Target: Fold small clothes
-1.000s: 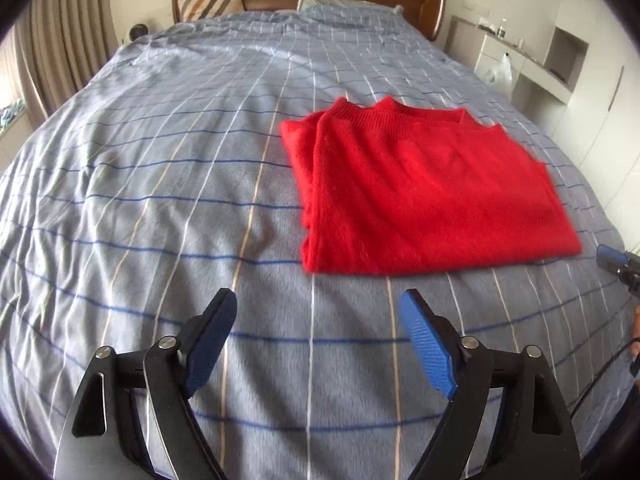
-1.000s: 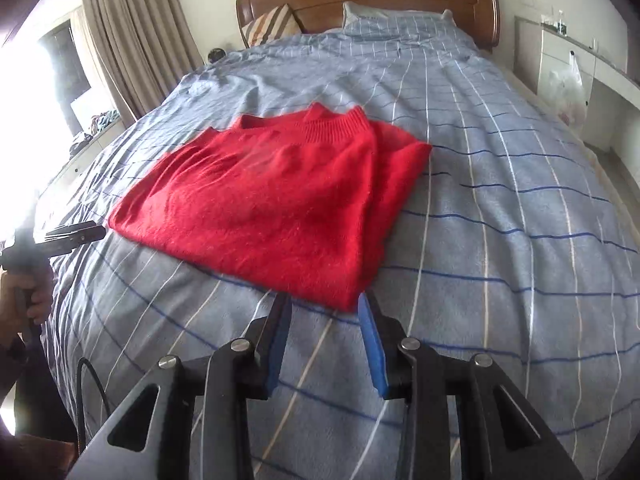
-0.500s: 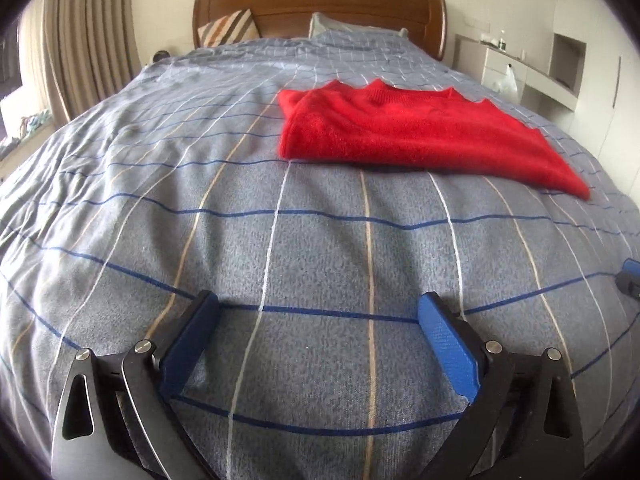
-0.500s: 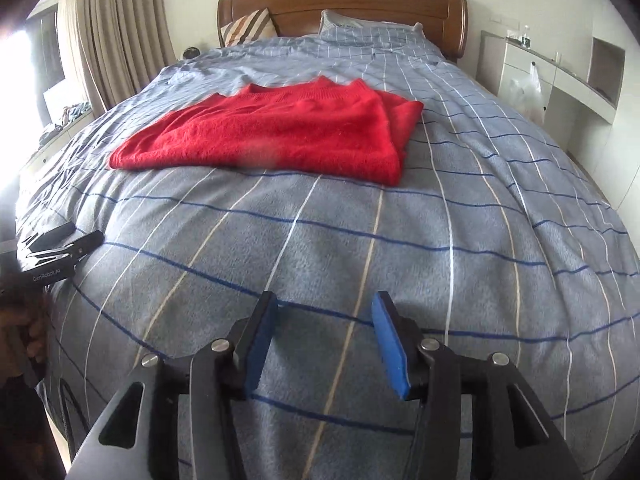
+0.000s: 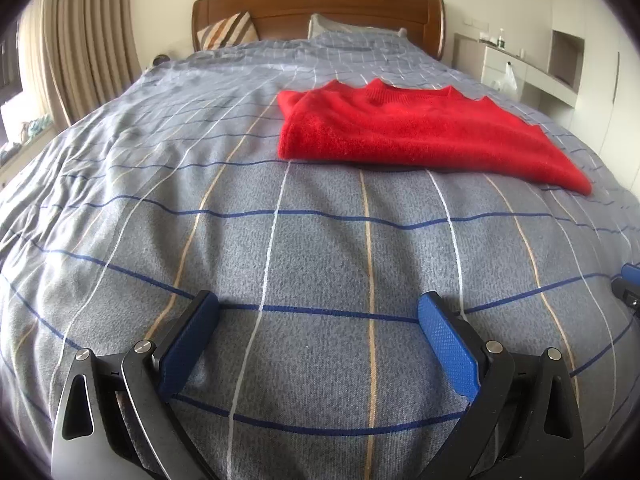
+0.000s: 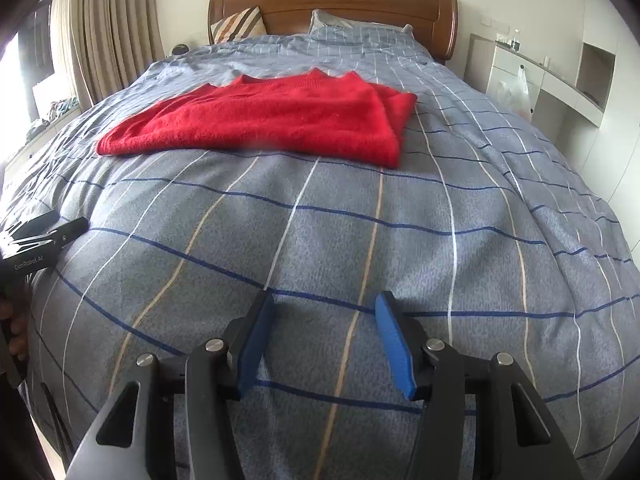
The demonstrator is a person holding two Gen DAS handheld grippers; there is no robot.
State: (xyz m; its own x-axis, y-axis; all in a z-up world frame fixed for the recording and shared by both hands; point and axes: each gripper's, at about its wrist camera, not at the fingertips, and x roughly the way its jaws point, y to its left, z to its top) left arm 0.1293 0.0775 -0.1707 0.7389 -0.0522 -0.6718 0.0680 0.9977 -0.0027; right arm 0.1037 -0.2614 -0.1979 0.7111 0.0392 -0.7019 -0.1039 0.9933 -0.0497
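A red knit sweater (image 5: 408, 128) lies folded flat on the grey checked bedspread (image 5: 200, 220), collar toward the headboard. It also shows in the right wrist view (image 6: 272, 120). My left gripper (image 5: 318, 308) is open and empty, low over the bedspread, well short of the sweater's near edge. My right gripper (image 6: 325, 304) is open and empty, also low over the bedspread (image 6: 440, 220) and apart from the sweater. The left gripper's body (image 6: 36, 240) shows at the left edge of the right wrist view; the right gripper's tip (image 5: 630, 284) shows at the right edge of the left wrist view.
A wooden headboard (image 5: 320, 4) with a striped cushion (image 5: 228, 32) and a pillow (image 5: 352, 28) stands at the far end. Curtains (image 5: 80, 52) hang on the left. A white cabinet (image 5: 520, 68) with a plastic bag (image 6: 516, 92) stands on the right.
Both grippers have pulled back from the sweater and dropped low over the bedspread. The right gripper's jaws have opened wider. The sweater has stayed folded in place.
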